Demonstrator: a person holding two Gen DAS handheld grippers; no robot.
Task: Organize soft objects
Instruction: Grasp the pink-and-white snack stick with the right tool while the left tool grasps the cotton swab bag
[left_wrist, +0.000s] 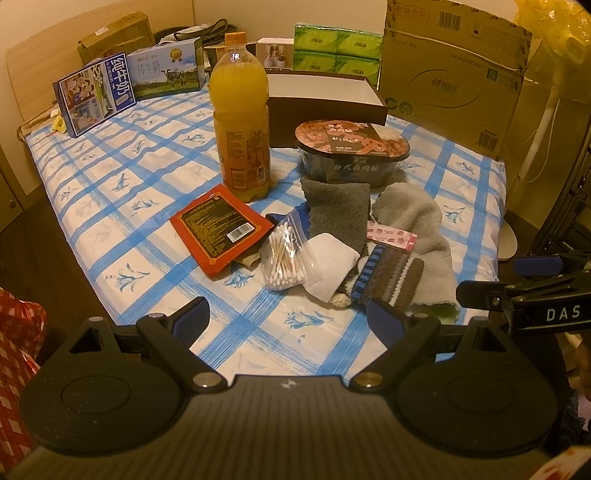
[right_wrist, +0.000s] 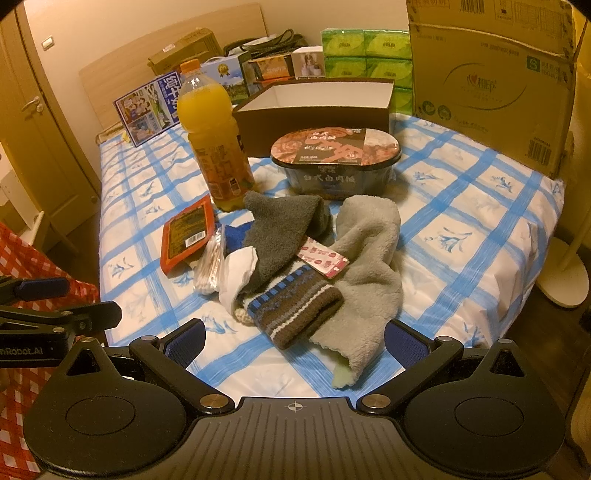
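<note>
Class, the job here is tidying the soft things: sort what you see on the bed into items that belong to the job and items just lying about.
Belong to the job:
dark grey towel
light grey fleece cloth
striped knitted sock
white cloth

Just lying about:
juice bottle
food tub
cotton buds
red packet

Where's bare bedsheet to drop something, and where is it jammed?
Free: the sheet left of the juice bottle and red packet, toward the milk cartons; the strip in front of the pile; in the right view, right of the light grey towel, below the cardboard box. Crowded: the pile itself, from the cotton swab bag to the striped knit.
</note>
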